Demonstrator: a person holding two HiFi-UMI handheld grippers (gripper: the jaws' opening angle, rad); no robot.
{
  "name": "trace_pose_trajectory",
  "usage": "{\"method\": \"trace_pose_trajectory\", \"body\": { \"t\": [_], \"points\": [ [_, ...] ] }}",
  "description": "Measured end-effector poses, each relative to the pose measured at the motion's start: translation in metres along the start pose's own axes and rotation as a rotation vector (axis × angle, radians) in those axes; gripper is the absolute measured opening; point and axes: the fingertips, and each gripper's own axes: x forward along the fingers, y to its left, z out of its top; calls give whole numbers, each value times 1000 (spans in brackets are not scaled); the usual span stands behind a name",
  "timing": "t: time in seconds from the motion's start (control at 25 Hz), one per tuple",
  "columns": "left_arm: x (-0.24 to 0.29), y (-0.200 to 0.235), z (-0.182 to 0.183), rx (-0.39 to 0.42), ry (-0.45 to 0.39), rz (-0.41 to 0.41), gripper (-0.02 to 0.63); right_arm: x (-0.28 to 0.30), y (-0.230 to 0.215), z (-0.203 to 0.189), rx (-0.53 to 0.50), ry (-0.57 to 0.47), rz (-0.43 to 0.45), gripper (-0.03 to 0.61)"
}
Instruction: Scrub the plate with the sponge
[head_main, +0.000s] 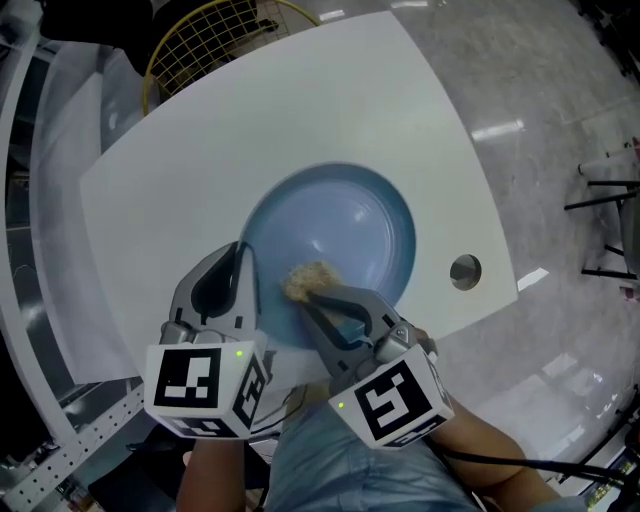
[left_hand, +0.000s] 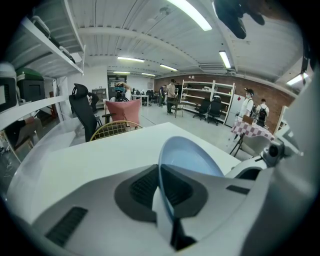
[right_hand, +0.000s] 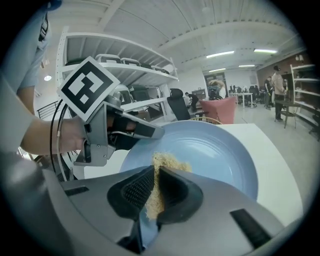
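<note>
On the white table, near the person's edge, lay the blue plate, with a yellow wire chair beyond the far side. The left gripper pinched the plate's near-left rim, and in its own view the thin rim stood edge-on between the two dark pads, which were closed narrowly on it. The right gripper reached in over the near part of the plate, its jaws squeezed on a small tan sponge that rested against the plate's inner surface, just beside the left gripper's hold.

The scrubbing looked to be under way. To do it well, the left gripper probably needed to keep a firm hold on the rim so the plate could not slide or spin under the strokes. Only a little of the sponge stuck out past the jaws, so the right gripper would likely do best tilted, so that the sponge and not the hard fingertips met the plate. Moderate pressure and overlapping strokes from the near rim towards the far side should cover the whole dish. Pushing too hard might squeeze the sponge out of the jaws.
</note>
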Motion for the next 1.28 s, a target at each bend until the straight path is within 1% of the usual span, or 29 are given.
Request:
{"method": "trace_pose_trajectory", "body": {
  "t": [0.16,0.32,0.72,1.0,1.16,1.28],
  "points": [
    [0,0,-2,11,10,2,23,-9,-6,-17,38,18,-11,37],
    [0,1,-3,24,17,3,23,-17,-17,-29,76,35,-41,37],
    [-1,0,0,36,15,-2,23,-32,-62,-44,139,54,-172,37],
    [0,0,-1,27,19,-12,23,-33,-104,-36,154,56,-286,37],
    [3,-1,0,22,19,-21,25,-28,-123,-21,141,45,-319,37],
    [4,-2,0,16,18,-26,25,-20,-127,-7,118,32,-320,37]
  ]
}}
